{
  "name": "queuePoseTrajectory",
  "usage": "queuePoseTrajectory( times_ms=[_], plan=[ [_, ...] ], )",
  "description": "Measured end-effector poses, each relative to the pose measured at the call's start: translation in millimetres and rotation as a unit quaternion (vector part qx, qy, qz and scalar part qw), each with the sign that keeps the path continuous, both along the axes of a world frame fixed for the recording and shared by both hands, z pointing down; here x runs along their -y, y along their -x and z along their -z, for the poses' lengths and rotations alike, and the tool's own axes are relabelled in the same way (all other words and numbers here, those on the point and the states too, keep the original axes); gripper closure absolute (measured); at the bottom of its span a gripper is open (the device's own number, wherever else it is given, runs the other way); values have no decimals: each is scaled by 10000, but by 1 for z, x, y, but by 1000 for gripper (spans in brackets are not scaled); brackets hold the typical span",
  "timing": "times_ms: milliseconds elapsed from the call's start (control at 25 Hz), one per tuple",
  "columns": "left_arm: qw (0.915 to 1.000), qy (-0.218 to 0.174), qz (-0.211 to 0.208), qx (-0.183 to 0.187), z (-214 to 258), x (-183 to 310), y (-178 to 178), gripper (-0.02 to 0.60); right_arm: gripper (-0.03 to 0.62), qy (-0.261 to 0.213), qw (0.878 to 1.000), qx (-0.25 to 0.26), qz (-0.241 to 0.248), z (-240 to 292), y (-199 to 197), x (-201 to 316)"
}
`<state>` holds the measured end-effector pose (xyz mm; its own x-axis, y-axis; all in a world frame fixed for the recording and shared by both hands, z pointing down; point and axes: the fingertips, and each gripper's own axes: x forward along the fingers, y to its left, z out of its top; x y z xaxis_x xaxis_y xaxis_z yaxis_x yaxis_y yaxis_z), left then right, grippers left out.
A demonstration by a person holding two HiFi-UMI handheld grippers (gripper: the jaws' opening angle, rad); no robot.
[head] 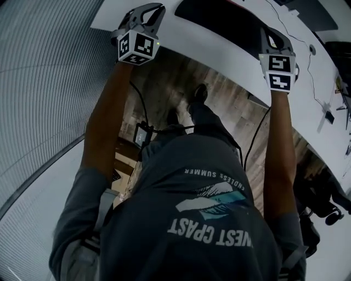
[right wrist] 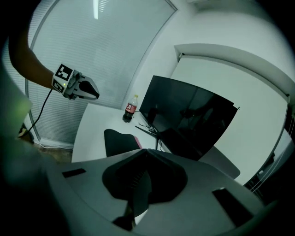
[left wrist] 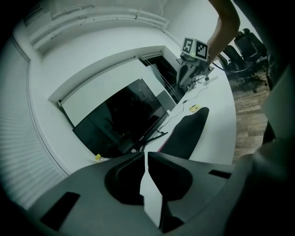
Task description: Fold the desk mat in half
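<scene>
The black desk mat (head: 219, 24) lies on the white desk (head: 230, 68), between and beyond my two grippers. In the left gripper view the mat (left wrist: 186, 133) shows a thin pink edge at its near side; the right gripper view shows the mat (right wrist: 120, 140) with the same pink edge. My left gripper (head: 151, 10) hovers at the desk's near edge, left of the mat, jaws shut (left wrist: 145, 154) with nothing between them. My right gripper (head: 267, 37) is at the mat's right end, also shut (right wrist: 146, 150) and empty. Each gripper camera sees the other gripper (left wrist: 193, 64) (right wrist: 78, 87).
A dark monitor (left wrist: 120, 115) stands behind the mat, with cables at its foot. A cola bottle (right wrist: 130, 109) stands near the desk's far end by the window blinds. A small yellow item (left wrist: 194, 108) lies on the desk. Office chairs (left wrist: 244, 46) stand on the wooden floor (head: 181, 88).
</scene>
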<state>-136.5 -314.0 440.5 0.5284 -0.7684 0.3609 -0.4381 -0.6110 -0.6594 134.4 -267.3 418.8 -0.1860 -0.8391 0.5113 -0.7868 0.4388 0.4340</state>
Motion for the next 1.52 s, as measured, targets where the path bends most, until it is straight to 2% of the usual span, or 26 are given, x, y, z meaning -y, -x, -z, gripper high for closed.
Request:
queuePoseTrajectory(
  times_ms=[320,720,1080,1280,1520],
  plan=[
    [9977,42,290,-608,18,-42,53,554,568,-277,9987,164,388,49,51,-42],
    [9937,194,447,-1011,32,-95,111,555,568,-409,9966,445,555,94,96,-95],
    [9866,752,258,-1427,59,-147,146,555,568,-523,9912,1000,685,125,122,-148],
    [9789,986,147,-1783,92,-167,155,555,568,-599,9862,1323,799,152,132,-171],
    [9719,910,-105,-2170,130,-195,159,555,568,-638,9815,1542,937,174,149,-197]
  ],
)
